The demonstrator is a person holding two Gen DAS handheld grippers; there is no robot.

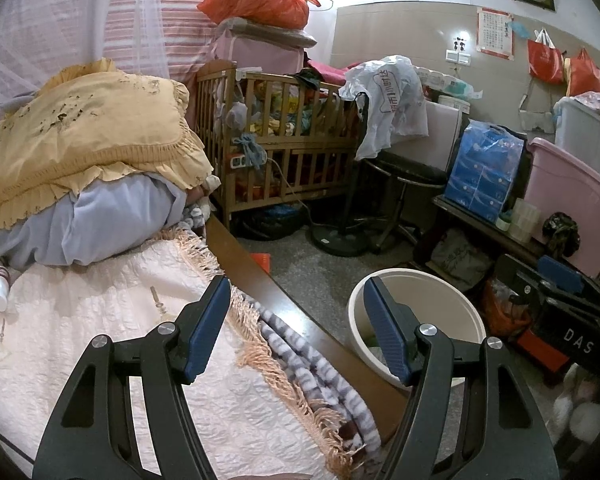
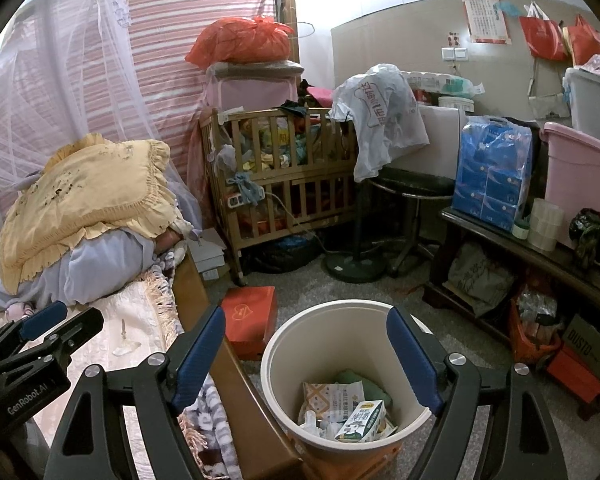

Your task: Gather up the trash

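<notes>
cream plastic bin: the trash bin (image 2: 346, 364) stands on the floor just beside the bed's wooden side rail (image 2: 236, 392), lower centre of the right wrist view, rim up, mouth open.
bin contents: a milk carton (image 2: 362, 426), a printed wrapper (image 2: 332, 398) and crumpled scraps lie at the bottom; well short of full.
right claw: the right claw (image 2: 306, 356) is spread wide, nothing between the pads; the bin mouth sits right between and below its fingers.
left claw: the left claw (image 1: 296, 330) is also spread and empty; it hangs over the bed edge, the bin to its lower right in the left wrist view.
candidate trash: a small white bottle (image 1: 1, 294) lies on the quilt (image 1: 100, 320) at far left of the left wrist view, long axis running roughly up-down in the frame, cap end lower. Whether it counts as trash, can't tell.
key relation: the bottle lies up and left of the left claw, across the quilt, well apart from the bin; left hand is clearly nearer.
next move, my read: left claw swings left toward the bottle, closing across its short side; right stays by the bin.
risk: soft quilt could bunch up into the pinch.
</notes>
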